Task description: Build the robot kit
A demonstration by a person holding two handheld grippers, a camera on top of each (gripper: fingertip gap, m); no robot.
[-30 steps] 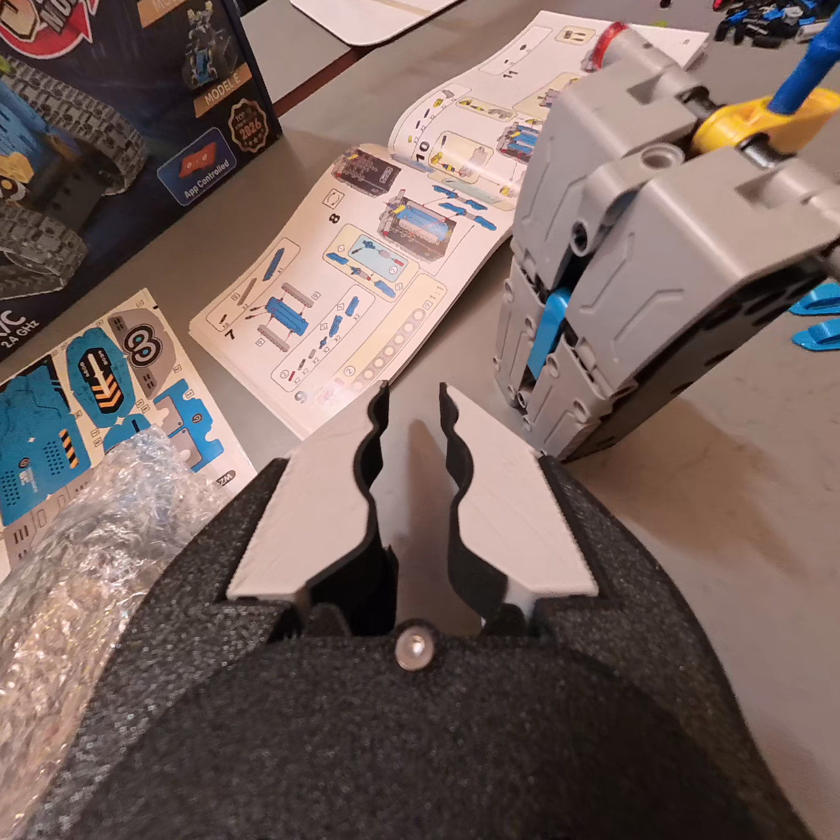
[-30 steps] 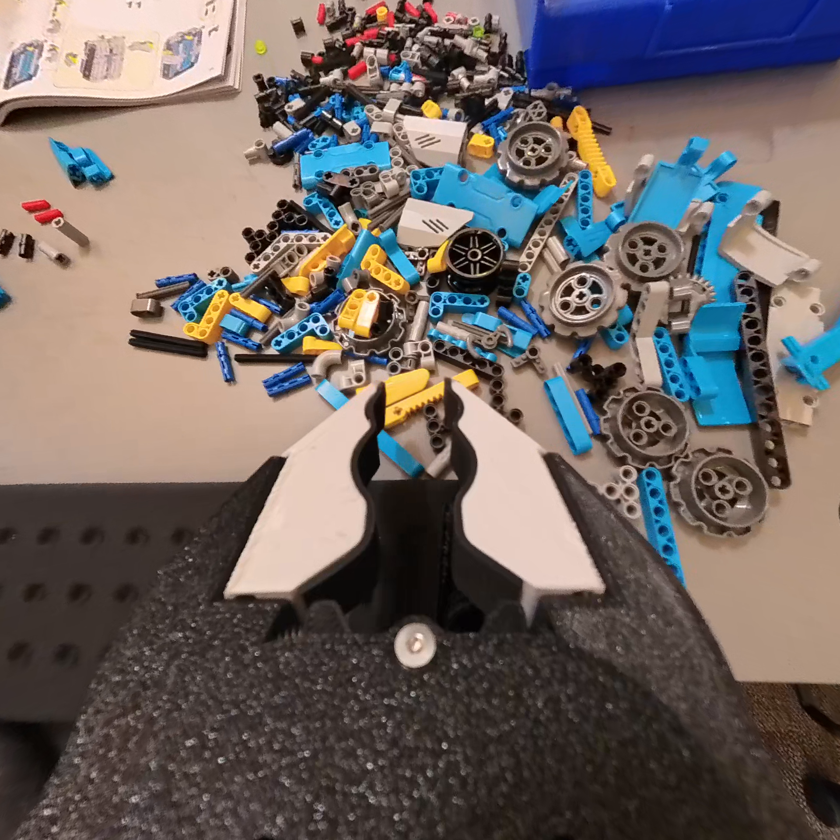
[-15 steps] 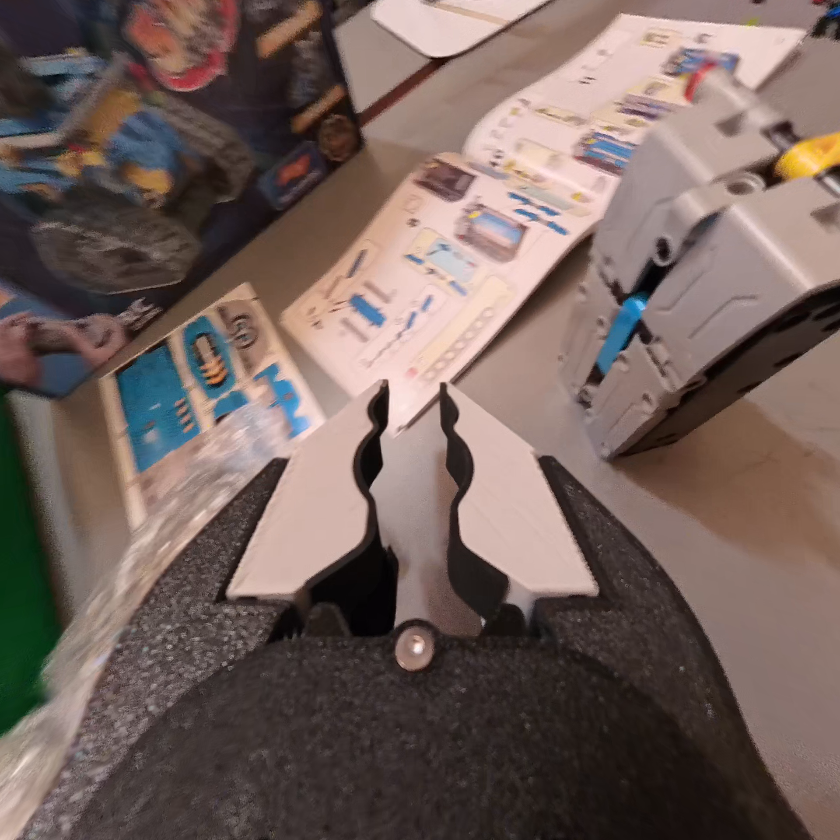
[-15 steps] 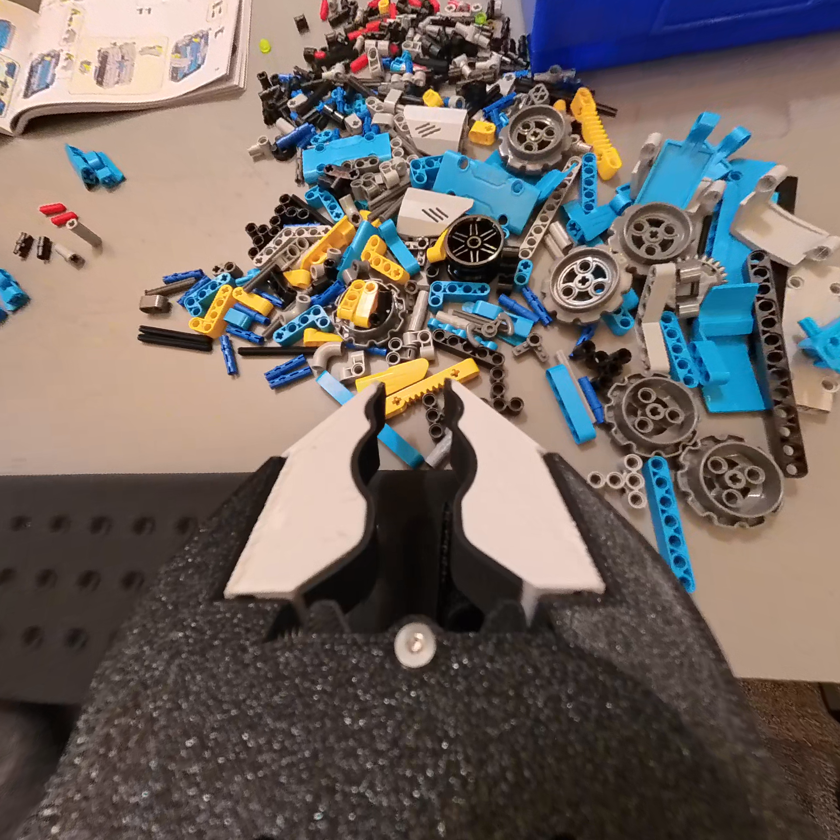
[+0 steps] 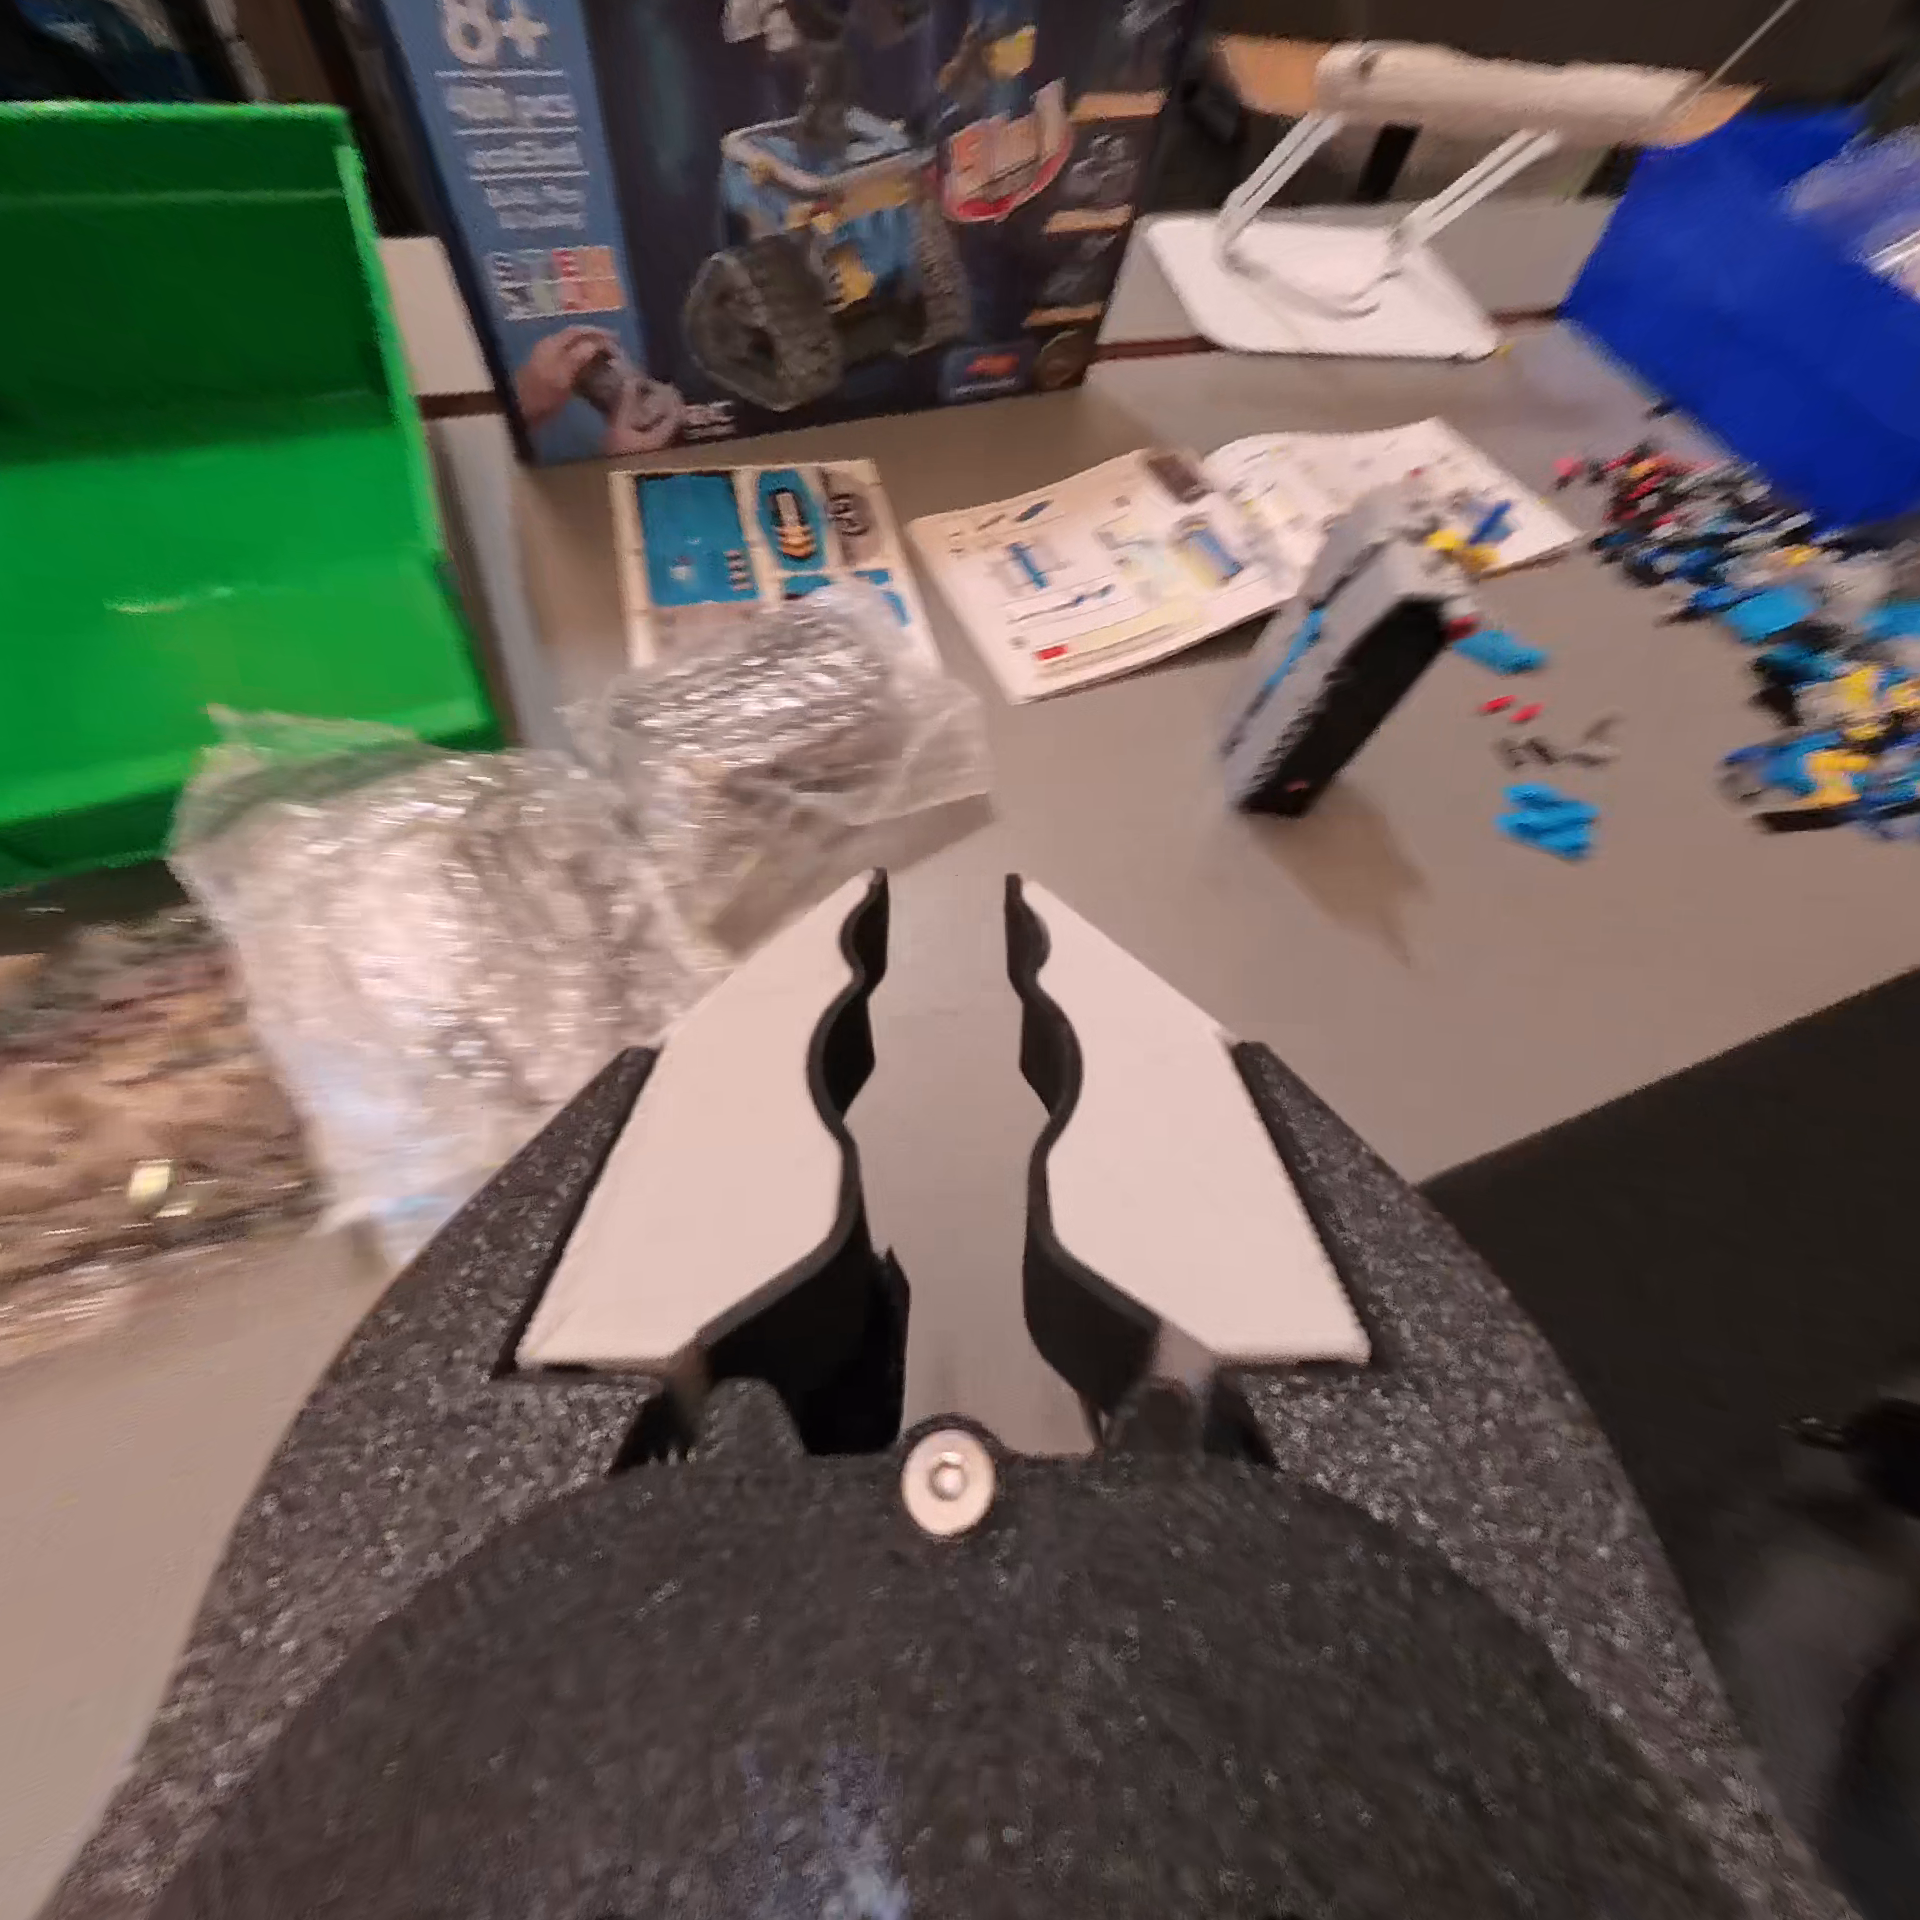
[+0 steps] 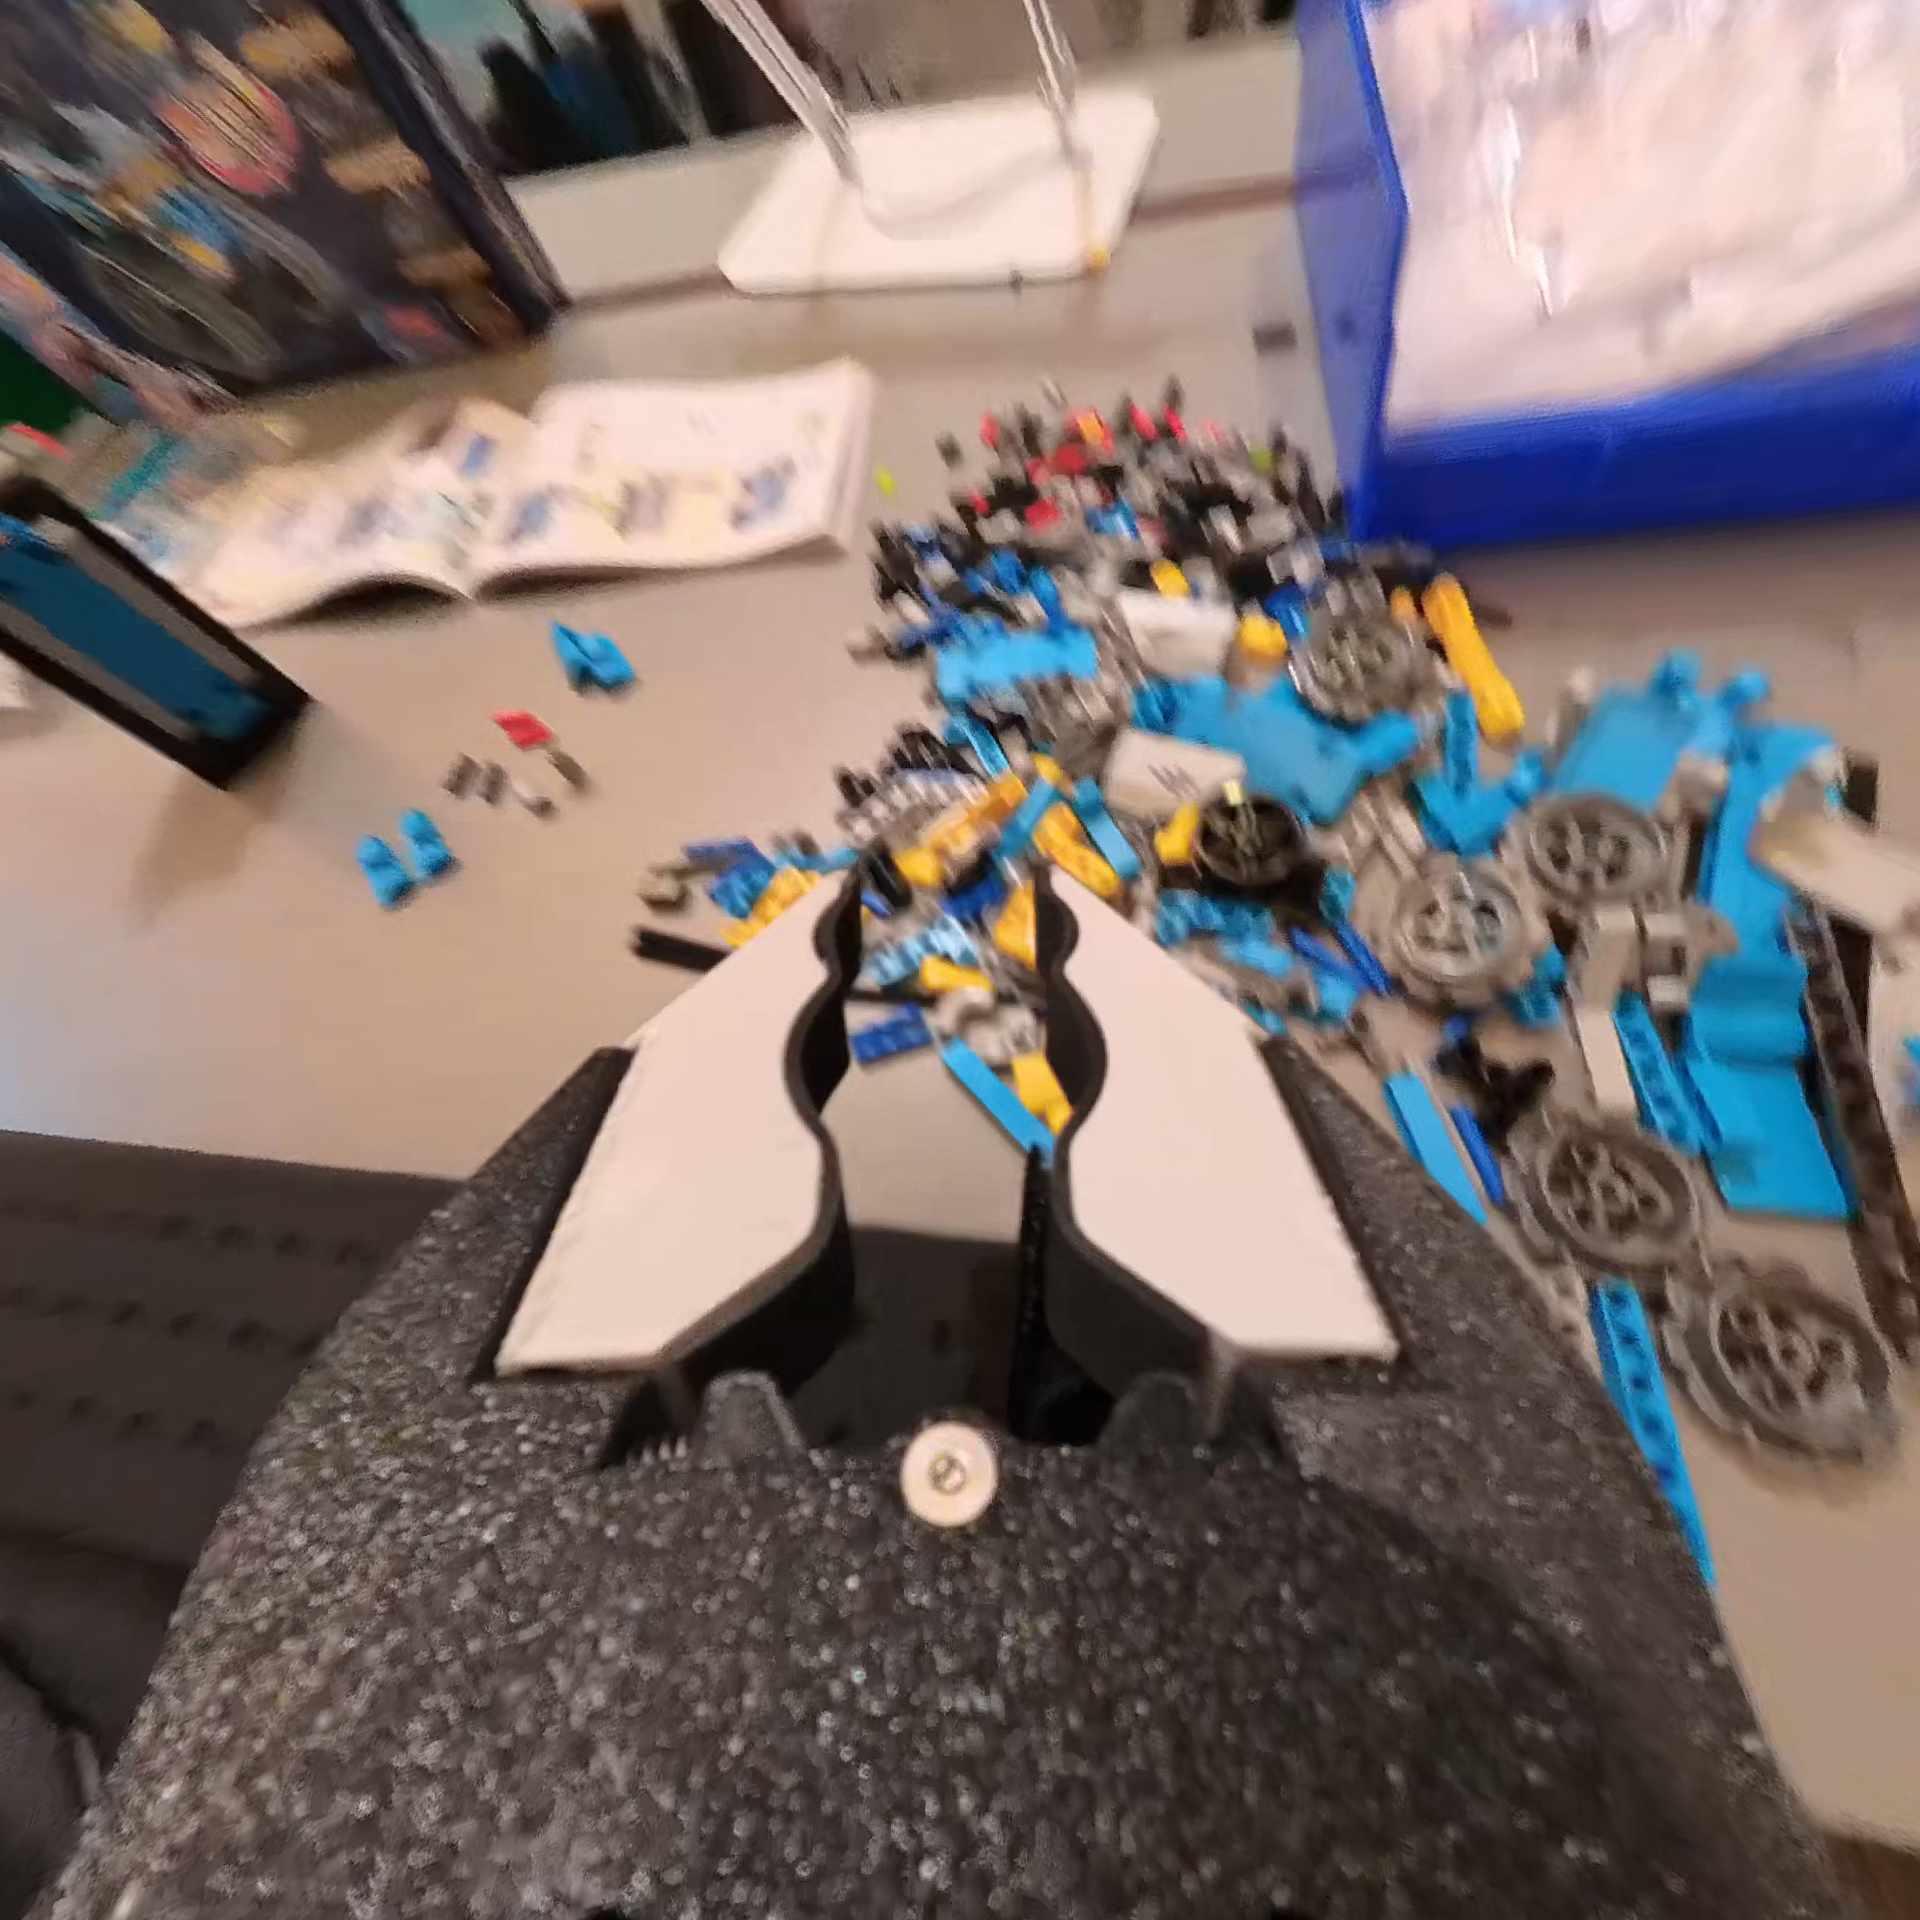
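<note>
My left gripper (image 5: 945,888) is open and empty above the grey table (image 5: 1143,935). It is back from a grey, black and blue brick assembly (image 5: 1340,686) that stands tilted to the front right. Crumpled clear plastic bags (image 5: 468,935) lie just left of its fingers. My right gripper (image 6: 945,888) is open and empty above the near edge of a pile of loose blue, yellow, grey and black bricks (image 6: 1299,852). Several grey gear wheels (image 6: 1605,1184) lie to its right. The assembly shows at the left edge of the right wrist view (image 6: 125,665). Both views are blurred.
An open instruction booklet (image 5: 1195,561) and a sticker sheet (image 5: 748,540) lie behind the bags. A toy box (image 5: 790,208) stands at the back, a green bin (image 5: 208,436) on the left, a blue bin (image 6: 1621,260) on the right. A white stand (image 5: 1330,260) sits behind. One gripper's finger ends stand about 55 cm off the other's.
My left gripper has pulled back and up from the brick assembly, so much more of the table shows. My right gripper has lifted and tilted up over the pile. Both stay open.
</note>
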